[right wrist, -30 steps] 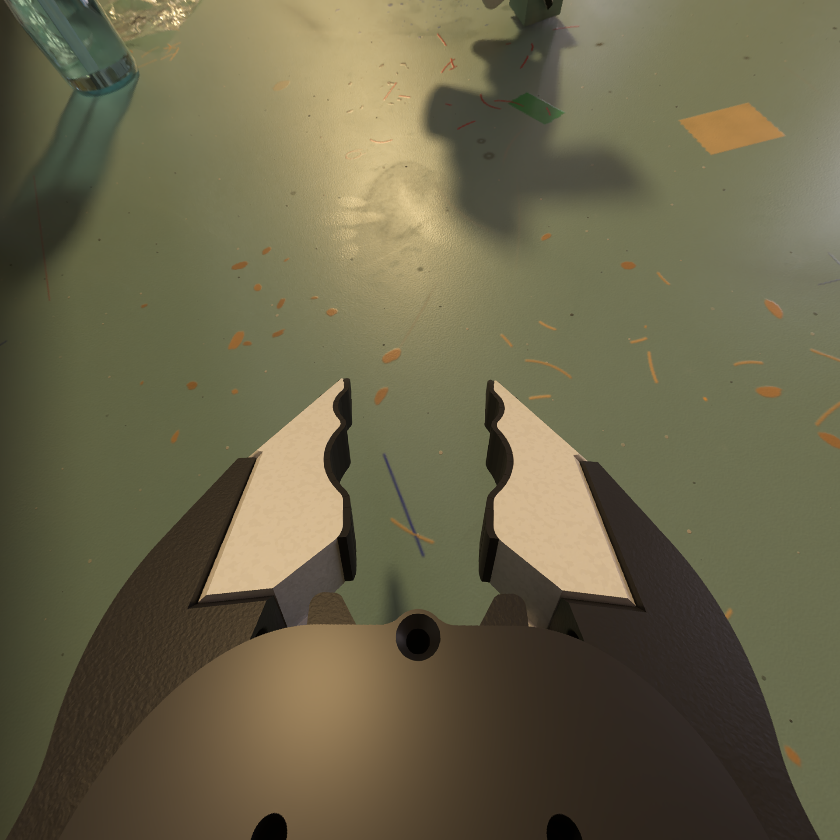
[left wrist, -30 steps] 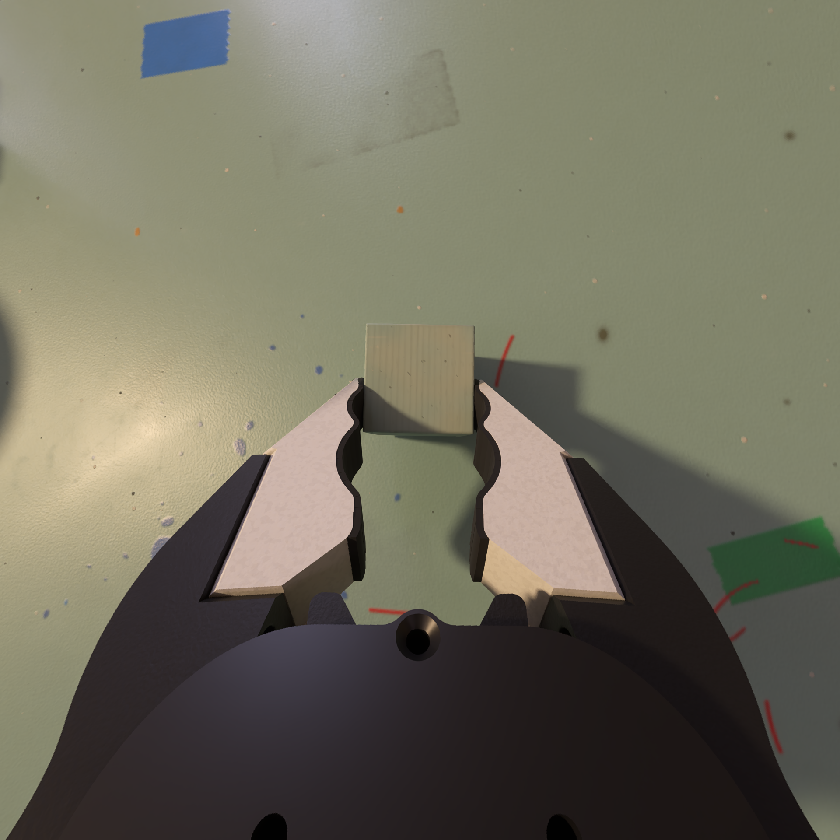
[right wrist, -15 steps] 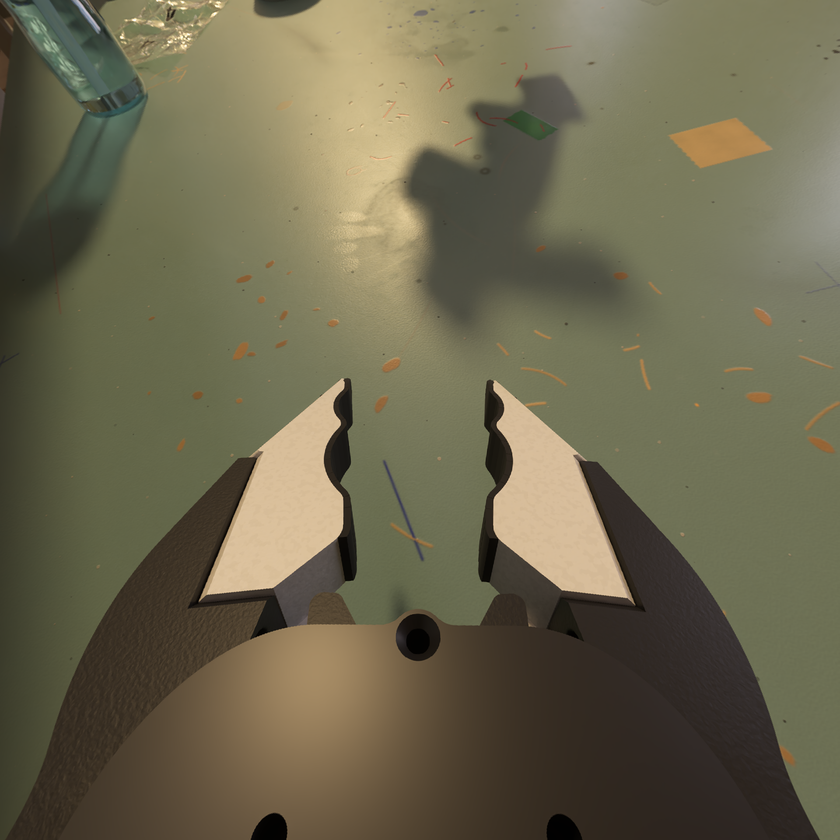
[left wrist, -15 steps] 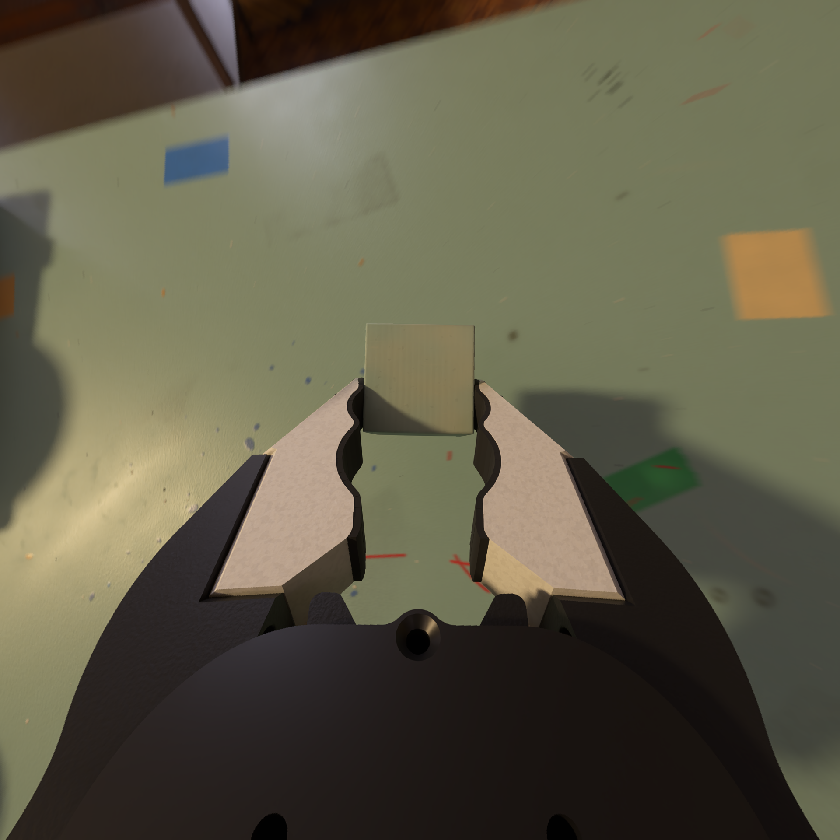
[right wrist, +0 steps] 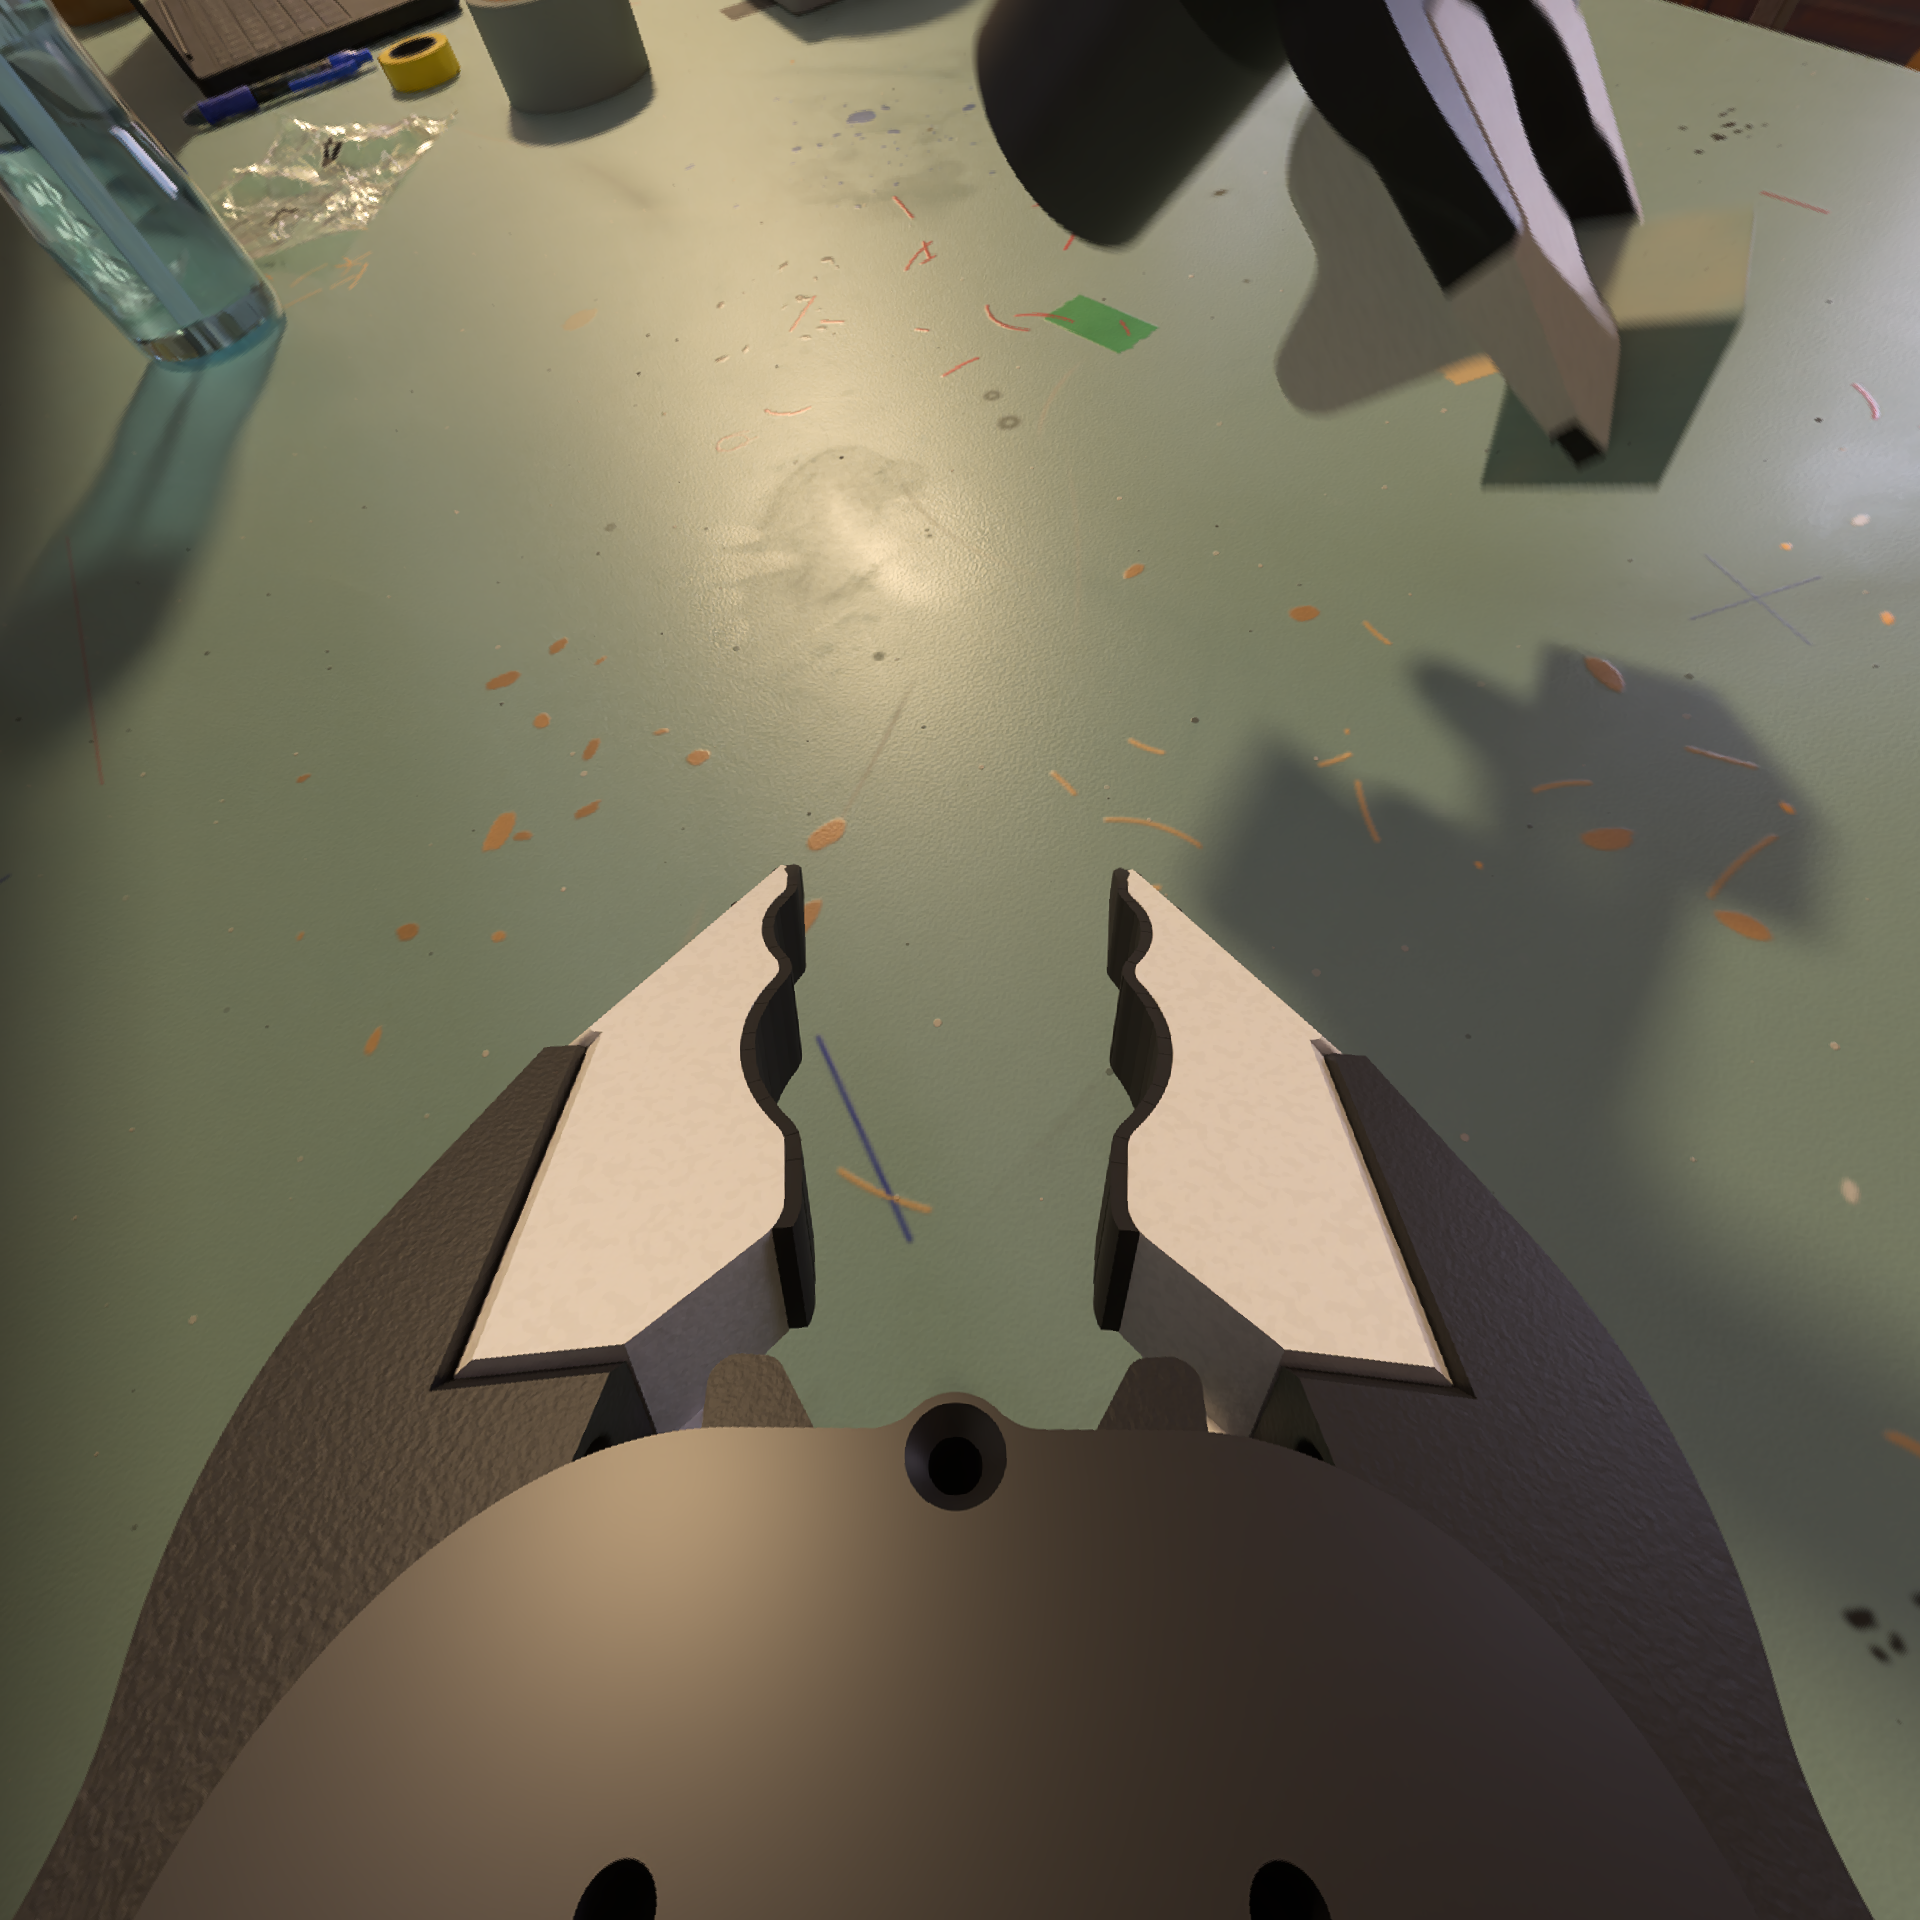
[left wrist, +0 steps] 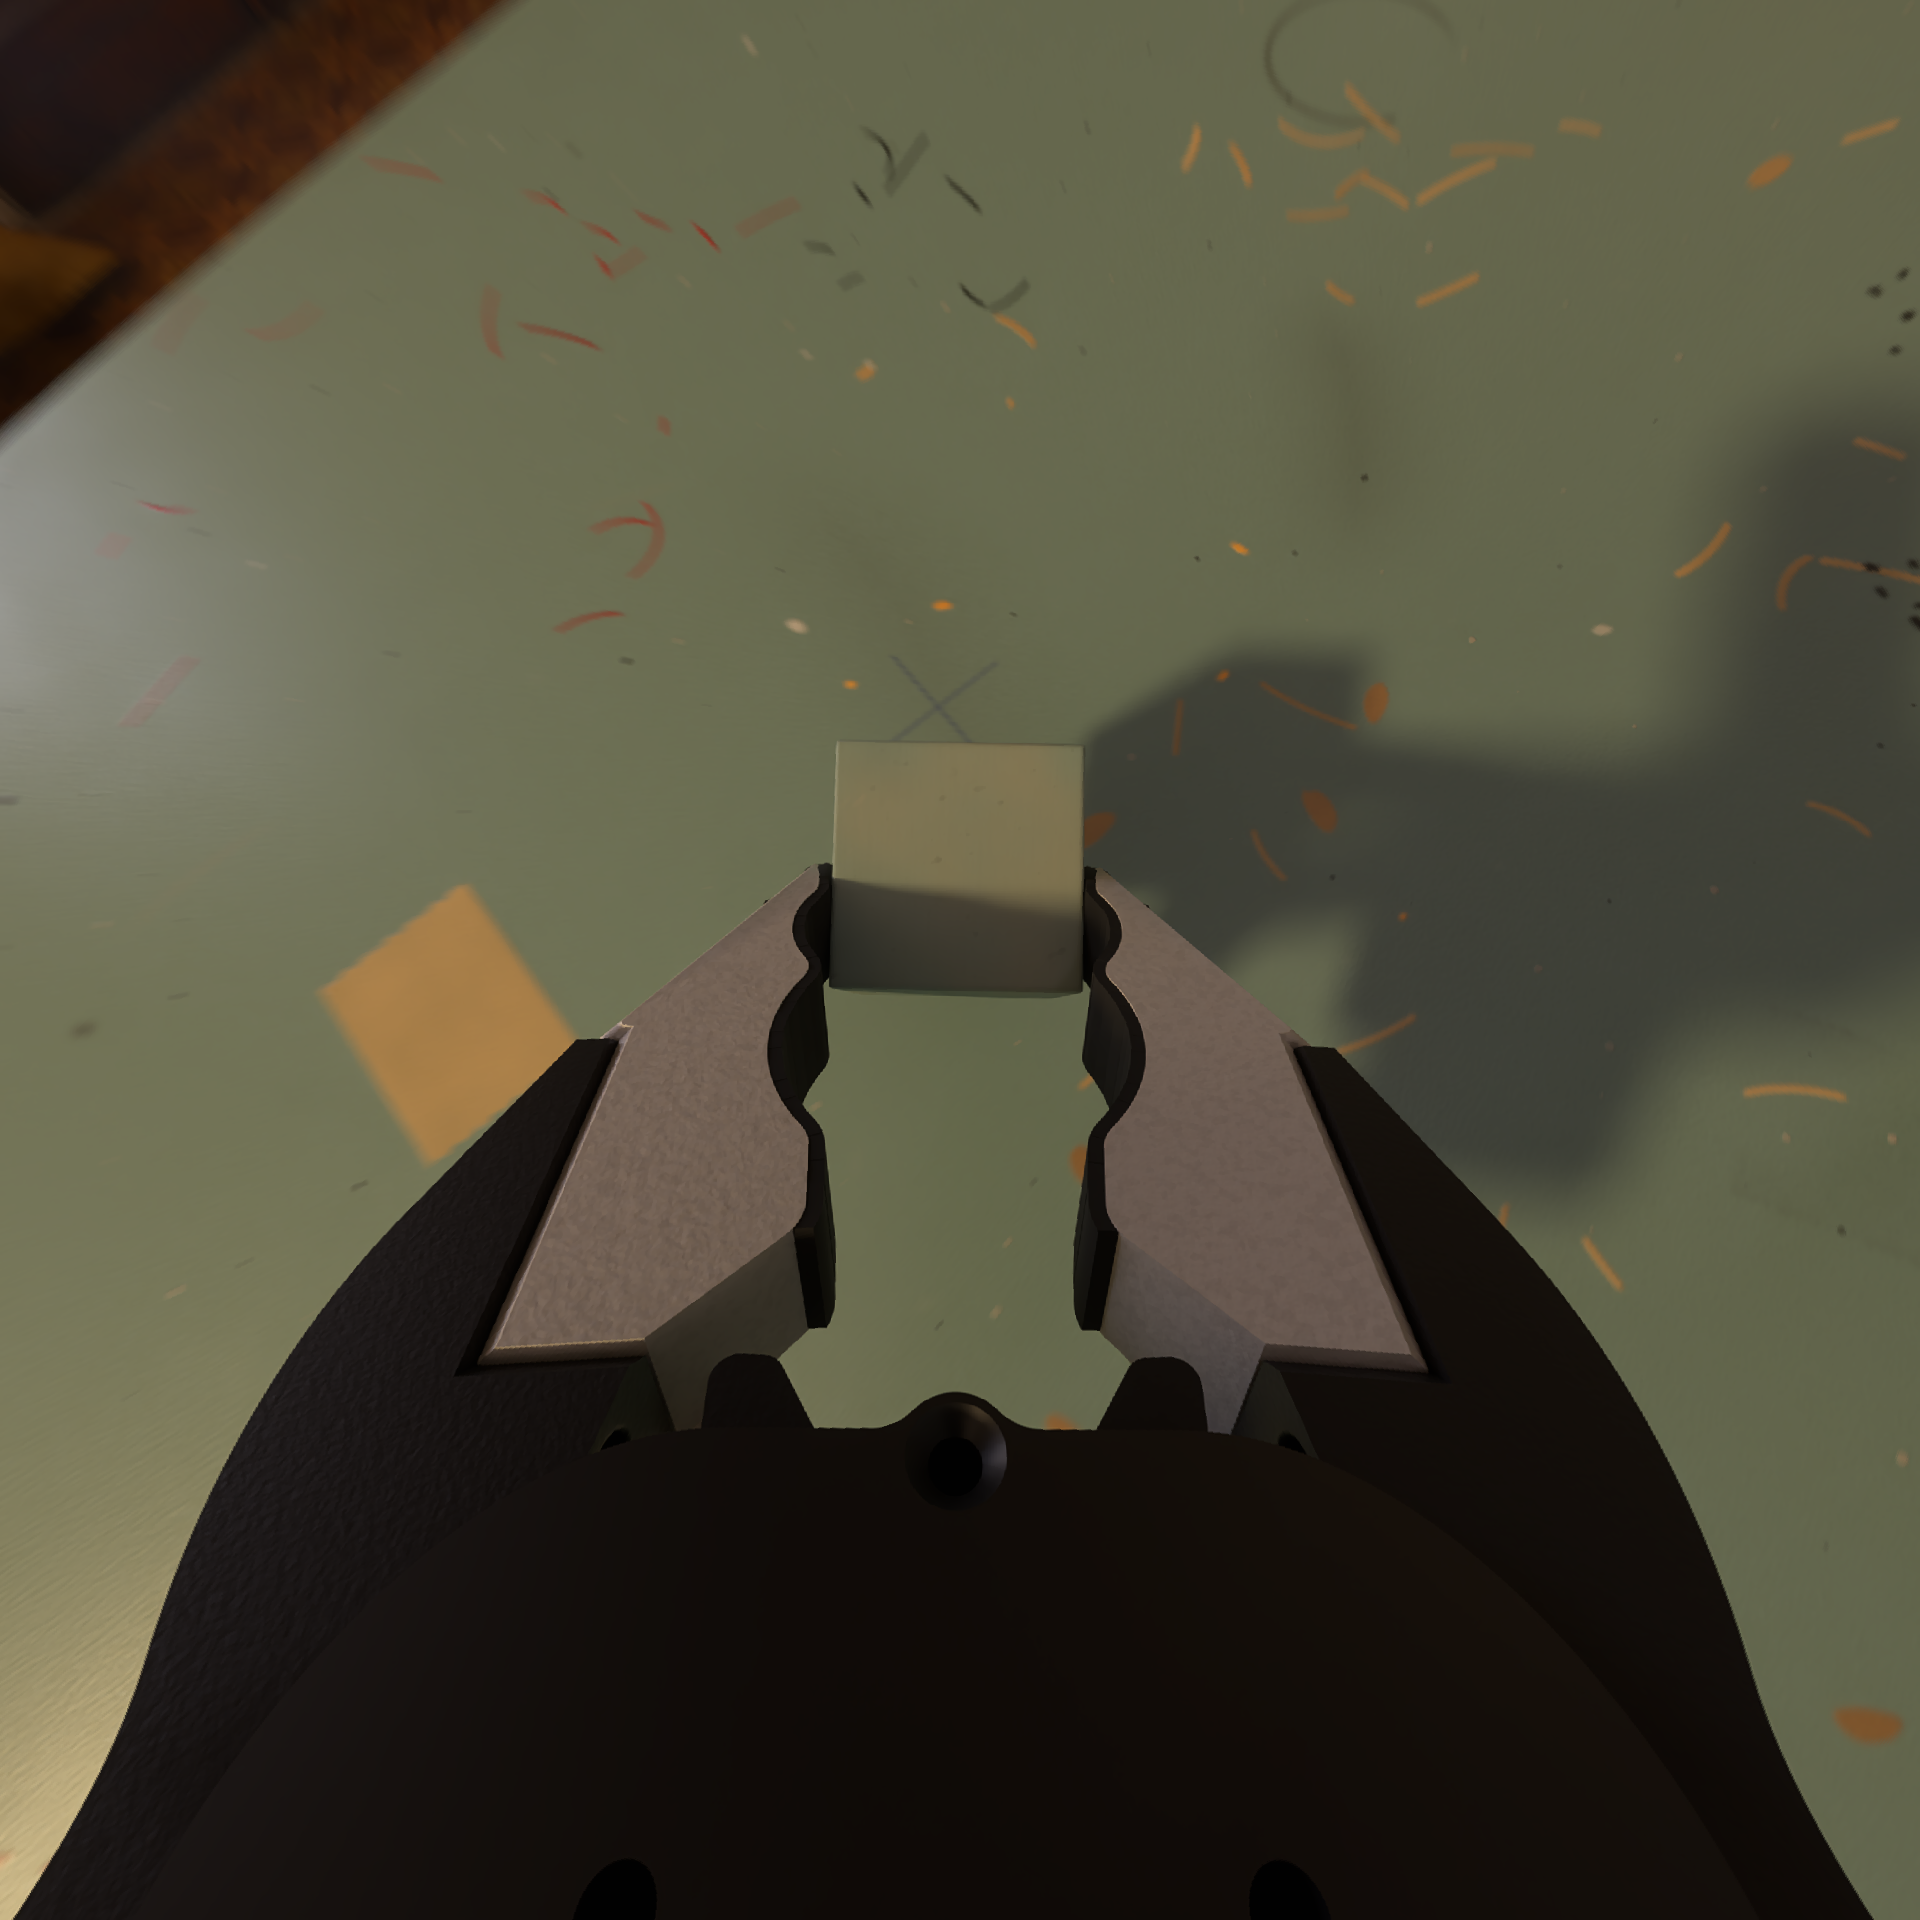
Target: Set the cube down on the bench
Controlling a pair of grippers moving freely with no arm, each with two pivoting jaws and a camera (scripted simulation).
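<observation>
The left gripper [left wrist: 956, 904] pinched the small pale beige matte cube [left wrist: 956, 862], seemingly light and rigid, by opposite flat faces above the green bench [left wrist: 312, 727], while the right gripper [right wrist: 956, 883] stood spread and empty.

Bare bench [left wrist: 312, 1299] under and around the raised cube [left wrist: 956, 862]. Flat orange patch [left wrist: 447, 1018] at left, no obstacle. Bottle [right wrist: 114, 197], cup [right wrist: 561, 52] and tape roll [right wrist: 419, 60] well apart, along the far edge.

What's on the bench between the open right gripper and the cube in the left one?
In the right wrist view, only bare bench with orange flecks and shadow lies between the right gripper and the cube.
</observation>
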